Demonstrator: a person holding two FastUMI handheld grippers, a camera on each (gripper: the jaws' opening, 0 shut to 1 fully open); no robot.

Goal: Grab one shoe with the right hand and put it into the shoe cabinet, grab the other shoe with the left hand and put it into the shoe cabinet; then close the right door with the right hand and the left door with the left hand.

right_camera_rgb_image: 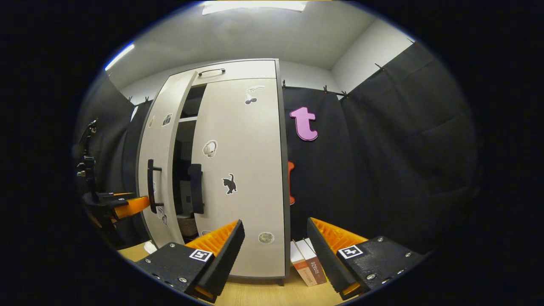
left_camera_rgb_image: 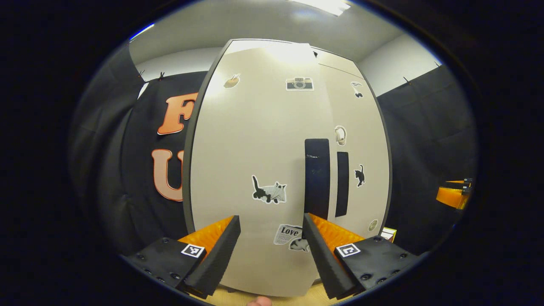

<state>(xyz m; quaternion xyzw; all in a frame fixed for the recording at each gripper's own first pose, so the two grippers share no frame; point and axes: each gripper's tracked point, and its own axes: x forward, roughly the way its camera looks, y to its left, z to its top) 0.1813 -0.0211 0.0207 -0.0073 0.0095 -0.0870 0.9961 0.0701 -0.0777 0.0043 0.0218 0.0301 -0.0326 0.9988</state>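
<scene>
The pale shoe cabinet (right_camera_rgb_image: 242, 127) stands straight ahead on the wooden floor. Its right door (right_camera_rgb_image: 244, 204) lies flat against the front, black handle (right_camera_rgb_image: 195, 189) at its inner edge. The left door (right_camera_rgb_image: 155, 140) stands ajar, and a dark gap with a shelf shows between the doors. In the left gripper view the left door (left_camera_rgb_image: 255, 148) is close in front, its black handle (left_camera_rgb_image: 316, 178) just above one fingertip. My left gripper (left_camera_rgb_image: 272, 250) is open and empty; from the right gripper view, the left gripper (right_camera_rgb_image: 129, 207) sits beside the left door's handle (right_camera_rgb_image: 150, 185). My right gripper (right_camera_rgb_image: 276, 250) is open, holding nothing. No shoe can be made out.
Two books (right_camera_rgb_image: 308, 265) lean against the cabinet's right side on the floor. Black cloth walls close in behind and to the right. The right gripper (left_camera_rgb_image: 452, 195) shows at the far right of the left gripper view, away from the cabinet.
</scene>
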